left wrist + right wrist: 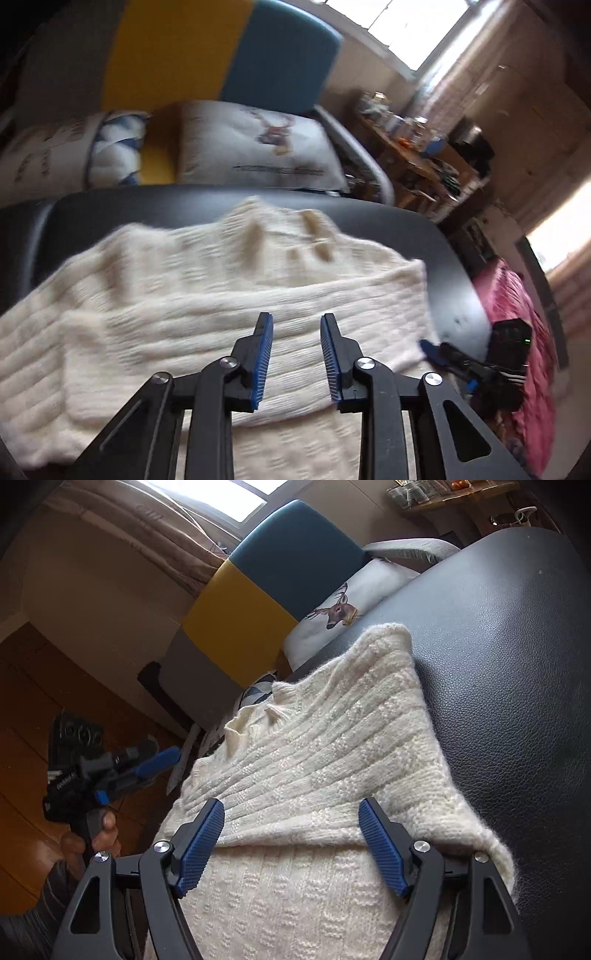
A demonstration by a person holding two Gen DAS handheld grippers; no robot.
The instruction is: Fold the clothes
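Sweater [317, 760] on table [517, 664], cushion [332, 609] behind

Left gripper [296, 325] with black angular linkage arms, round silver screws at the pivots, ribbed blue pads, right gripper [291, 812] of the same build, grey striped sleeve [51, 890] at lower left of the right wrist view

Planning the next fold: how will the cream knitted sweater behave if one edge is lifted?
The cream knitted sweater will likely droop and drape, since it already lies in soft folds. Its thick, fuzzy knit probably grips well, though it may drag slightly across the black padded surface.
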